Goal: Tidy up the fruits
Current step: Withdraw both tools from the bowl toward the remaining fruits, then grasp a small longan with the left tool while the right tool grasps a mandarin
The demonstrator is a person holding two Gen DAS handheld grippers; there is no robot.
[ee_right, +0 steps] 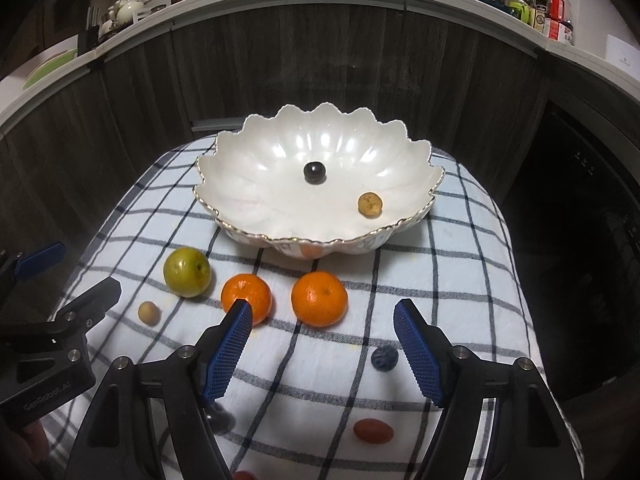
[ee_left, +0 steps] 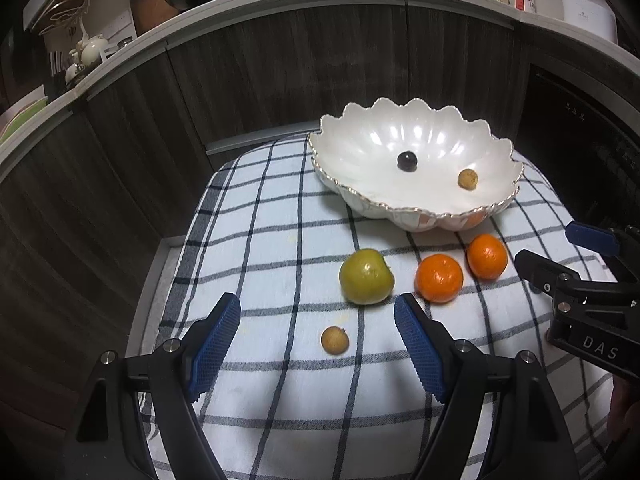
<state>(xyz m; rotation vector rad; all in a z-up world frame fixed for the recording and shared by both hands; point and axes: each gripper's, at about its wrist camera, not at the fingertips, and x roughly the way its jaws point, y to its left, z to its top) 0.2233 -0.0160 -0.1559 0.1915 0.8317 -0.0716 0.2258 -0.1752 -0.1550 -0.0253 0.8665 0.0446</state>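
Hovering over the checked cloth (ee_left: 280, 380), both tools stand with jaws spread wide and nothing between the blue pads: the left gripper (ee_left: 318, 320) frames a small tan longan (ee_left: 335, 340), the right gripper (ee_right: 322, 326) sits just short of two mandarins. Closest to the right camera lie a red cherry tomato (ee_right: 373, 430) and a blueberry (ee_right: 384, 358) — both soft-skinned and easily burst, so they want a light pinch across the middle. Next out, the mandarins (ee_right: 319, 298) (ee_right: 246, 295) rest side by side, near each other; they look light, with a yielding peel that should grip well if taken across the widest part. Left of them the green fruit (ee_right: 187, 271) looks firmer, smoother and more likely to roll or slip. The longan is tiny and round, so centring the pads matters. Beyond, the scalloped white bowl (ee_right: 248, 200) — glossy and surely breakable — already holds a dark grape (ee_right: 313, 171) and a second longan (ee_right: 370, 205), well apart.
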